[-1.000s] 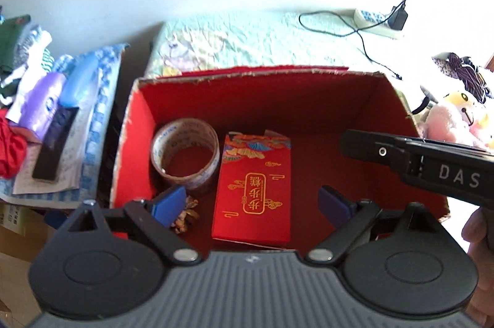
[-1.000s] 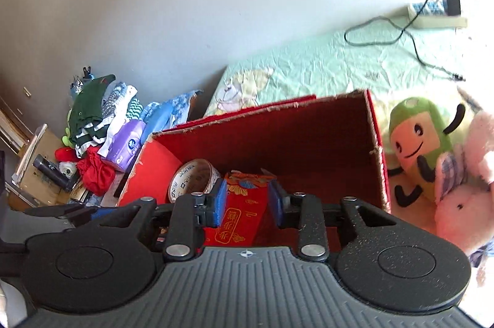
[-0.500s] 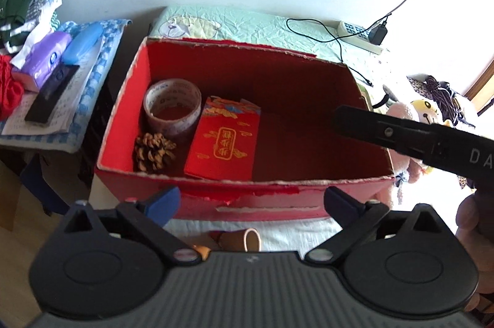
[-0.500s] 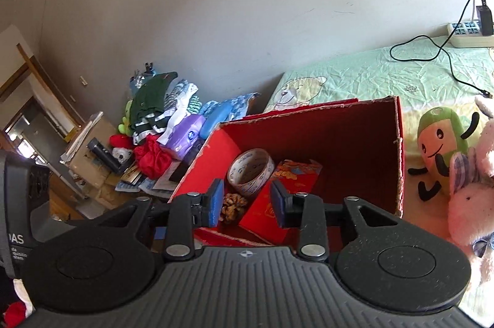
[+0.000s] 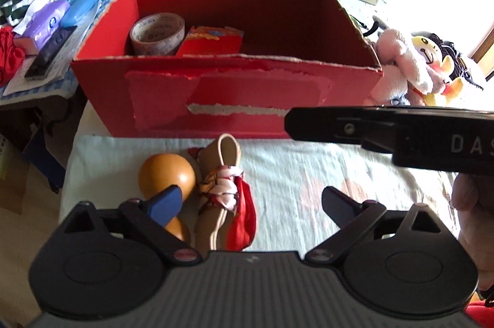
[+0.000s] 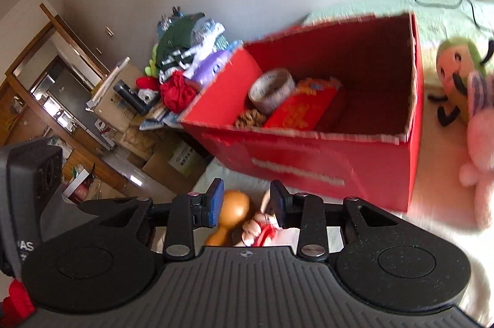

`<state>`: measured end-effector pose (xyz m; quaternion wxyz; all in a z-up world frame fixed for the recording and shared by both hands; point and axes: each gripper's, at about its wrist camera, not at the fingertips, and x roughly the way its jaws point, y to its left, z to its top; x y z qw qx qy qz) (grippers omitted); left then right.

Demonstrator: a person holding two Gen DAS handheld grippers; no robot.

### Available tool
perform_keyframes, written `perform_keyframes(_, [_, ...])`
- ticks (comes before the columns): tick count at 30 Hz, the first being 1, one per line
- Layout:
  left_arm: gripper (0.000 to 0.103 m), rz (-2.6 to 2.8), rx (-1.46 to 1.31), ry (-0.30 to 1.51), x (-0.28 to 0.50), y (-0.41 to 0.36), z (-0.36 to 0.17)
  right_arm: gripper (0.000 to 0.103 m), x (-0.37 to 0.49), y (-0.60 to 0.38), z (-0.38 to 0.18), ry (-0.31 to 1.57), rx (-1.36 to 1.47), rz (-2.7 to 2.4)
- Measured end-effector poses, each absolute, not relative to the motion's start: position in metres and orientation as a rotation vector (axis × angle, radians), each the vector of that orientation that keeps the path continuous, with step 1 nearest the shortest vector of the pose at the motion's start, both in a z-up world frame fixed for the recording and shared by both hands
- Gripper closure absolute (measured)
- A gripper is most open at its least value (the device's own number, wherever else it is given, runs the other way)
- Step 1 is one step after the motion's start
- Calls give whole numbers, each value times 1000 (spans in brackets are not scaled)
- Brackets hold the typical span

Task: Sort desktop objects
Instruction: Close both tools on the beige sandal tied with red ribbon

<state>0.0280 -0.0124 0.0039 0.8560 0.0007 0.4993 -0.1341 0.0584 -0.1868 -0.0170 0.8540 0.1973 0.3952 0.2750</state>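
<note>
Now the left gripper (image 5: 250, 201) is spread wide over the gourd (image 5: 166, 176) near the bed's left edge, ready to take it; the right gripper (image 6: 247, 204), narrowly parted, holds nothing before the red box (image 5: 228, 99).

I see a red cardboard box (image 5: 222, 93), matt, its rim torn and the front skin peeled to rough paper. The tape roll (image 5: 157, 33) inside looks like glossy clear plastic. The gourd (image 5: 166, 176) shines smooth and orange. Beside it, patterned cloth (image 5: 223, 189) wraps a smooth tan piece. The sheet (image 5: 308, 173) under them is crinkled white cloth. The plush toy (image 6: 481, 149) looks fuzzy pink.
</note>
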Motion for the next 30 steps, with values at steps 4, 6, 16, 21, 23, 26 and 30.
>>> perform_keyframes(4, [9,-275,-7,1088,25,-16,-12,66,60,-186,-42,937,482,552])
perform_keyframes(6, [13,-261,-10,1114,25,-17,-21,64,60,-186,-53,983,520,544])
perform_keyframes(16, [23,-219,-53,1110,33,-15,-39,63,72,-180,-77,1106,649,538])
perform_keyframes(21, [24,-218,-51,1110,37,-13,-44,63,81,-171,-84,1171,639,526])
perform_keyframes(23, [24,-208,-49,1116,39,-12,-48,63,83,-167,-87,1193,635,532])
perform_keyframes(26, [25,-186,-55,1134,42,-8,-55,63,87,-162,-92,1214,626,534])
perform_keyframes(30, [28,-175,-72,1150,45,-3,-59,62,90,-163,-98,1242,686,547])
